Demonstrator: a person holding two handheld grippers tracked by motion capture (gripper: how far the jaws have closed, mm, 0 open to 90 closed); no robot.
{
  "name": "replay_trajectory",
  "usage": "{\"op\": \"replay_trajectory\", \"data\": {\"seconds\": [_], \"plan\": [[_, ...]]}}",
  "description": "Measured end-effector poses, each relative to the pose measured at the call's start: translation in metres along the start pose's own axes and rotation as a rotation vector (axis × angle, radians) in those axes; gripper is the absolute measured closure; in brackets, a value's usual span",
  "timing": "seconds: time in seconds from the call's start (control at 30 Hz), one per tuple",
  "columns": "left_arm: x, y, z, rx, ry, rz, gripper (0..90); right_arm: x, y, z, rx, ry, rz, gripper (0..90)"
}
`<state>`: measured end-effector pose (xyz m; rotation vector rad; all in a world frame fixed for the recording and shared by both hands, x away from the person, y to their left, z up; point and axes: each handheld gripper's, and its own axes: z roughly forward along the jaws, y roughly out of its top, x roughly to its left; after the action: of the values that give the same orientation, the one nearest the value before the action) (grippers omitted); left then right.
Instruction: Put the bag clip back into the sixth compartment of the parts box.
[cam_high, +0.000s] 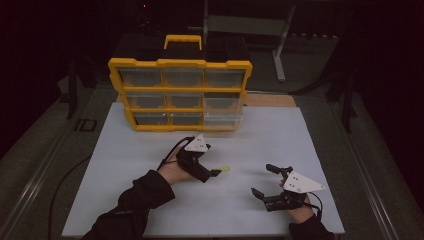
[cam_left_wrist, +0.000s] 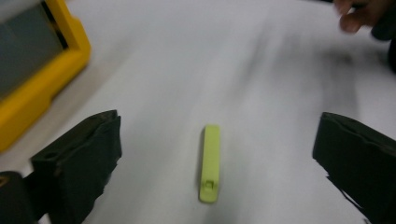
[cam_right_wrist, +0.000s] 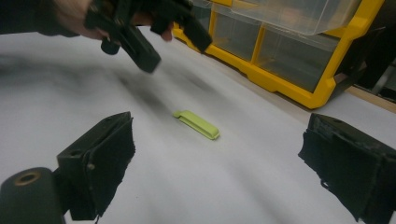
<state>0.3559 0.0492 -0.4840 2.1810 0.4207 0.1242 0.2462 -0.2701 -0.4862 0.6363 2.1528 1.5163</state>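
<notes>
Green stick not yet picked up, both my tongs released

My left gripper (cam_high: 216, 172) hovers just over the small yellow-green stick (cam_left_wrist: 210, 162), jaws spread wide to either side of it and not touching it; the stick lies flat on the white table (cam_high: 150, 150), well in front of the yellow drawer organizer (cam_high: 180, 95). My right gripper (cam_high: 264, 181) waits apart, jaws also spread, gripping nothing. I judge the grasp itself is all left to do, and whatever drawer it belongs in
</notes>
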Motion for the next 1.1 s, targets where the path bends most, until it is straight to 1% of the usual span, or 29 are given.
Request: {"op": "replay_trajectory", "data": {"seconds": [0.03, 0.1, 0.17, 0.2, 0.23, 0.27, 0.3, 0.37, 0.43, 0.47, 0.5, 0.53, 0.57, 0.63, 0.7, 0.77, 0.8, 0.9, 1.0, 1.03, 1.1], "plan": [[0.001, -0.001, 0.002, 0.012, -0.002, -0.009, 6.7, -0.001, -0.001, 0.000, 0.001, 0.002, 0.004, 9.1], [0.001, -0.002, 0.006, 0.031, -0.006, -0.015, 7.3, -0.001, -0.001, 0.000, 0.001, 0.002, 0.003, 9.1], [0.000, -0.003, 0.010, 0.047, 0.000, -0.016, 10.4, -0.001, -0.001, 0.000, 0.000, 0.002, 0.005, 9.1], [-0.001, -0.003, 0.012, 0.053, -0.008, -0.010, 12.7, -0.001, -0.001, 0.000, 0.000, 0.002, 0.005, 9.1], [-0.002, -0.004, 0.014, 0.059, -0.007, -0.010, 15.4, -0.002, -0.001, 0.000, 0.000, 0.002, 0.006, 9.1], [-0.003, -0.004, 0.016, 0.064, -0.011, -0.011, 15.5, -0.002, -0.001, -0.001, 0.000, 0.001, 0.006, 9.1], [-0.003, -0.004, 0.018, 0.073, -0.020, -0.002, 17.6, -0.002, -0.001, -0.001, 0.001, 0.002, 0.007, 9.1], [-0.005, -0.004, 0.022, 0.100, -0.010, 0.014, 22.5, -0.002, -0.001, -0.001, 0.001, 0.001, 0.007, 9.1], [-0.006, -0.004, 0.025, 0.116, -0.011, 0.027, 30.8, -0.001, -0.001, -0.001, 0.000, 0.002, 0.006, 9.1], [-0.006, -0.003, 0.026, 0.119, -0.010, 0.027, 32.1, -0.001, -0.001, -0.001, 0.001, 0.003, 0.006, 9.1], [-0.006, -0.003, 0.027, 0.126, -0.015, 0.032, 35.6, -0.001, -0.001, 0.000, 0.002, 0.004, 0.004, 9.1], [-0.006, -0.003, 0.028, 0.134, -0.008, 0.034, 39.7, -0.001, -0.001, 0.000, 0.003, 0.003, 0.003, 9.1], [-0.006, -0.003, 0.030, 0.140, -0.006, 0.033, 40.9, -0.001, -0.001, 0.000, 0.004, 0.004, 0.002, 9.1], [-0.006, -0.003, 0.032, 0.147, -0.015, 0.032, 46.4, -0.001, 0.000, 0.000, 0.004, 0.005, 0.003, 9.1], [-0.006, -0.004, 0.035, 0.164, -0.015, 0.038, 48.3, -0.001, 0.000, 0.000, 0.004, 0.005, 0.002, 9.1], [-0.006, -0.004, 0.037, 0.166, -0.019, 0.041, 49.5, -0.001, 0.000, -0.001, 0.001, 0.003, 0.005, 9.1], [-0.006, -0.004, 0.038, 0.173, -0.013, 0.050, 50.2, -0.001, 0.000, -0.001, 0.000, 0.002, 0.003, 9.1], [-0.003, -0.006, 0.040, 0.190, -0.022, 0.051, 55.8, -0.001, 0.000, -0.001, 0.002, 0.001, 0.001, 9.1], [-0.003, -0.007, 0.043, 0.195, -0.031, 0.055, 60.4, -0.001, 0.000, -0.001, 0.003, 0.001, 0.000, 9.1], [-0.003, -0.007, 0.044, 0.195, -0.028, 0.055, 60.4, -0.001, 0.000, -0.001, 0.002, 0.002, 0.001, 9.1], [-0.003, -0.008, 0.045, 0.195, -0.029, 0.050, 63.6, -0.001, 0.001, -0.001, -0.001, 0.000, -0.003, 9.1]]}}
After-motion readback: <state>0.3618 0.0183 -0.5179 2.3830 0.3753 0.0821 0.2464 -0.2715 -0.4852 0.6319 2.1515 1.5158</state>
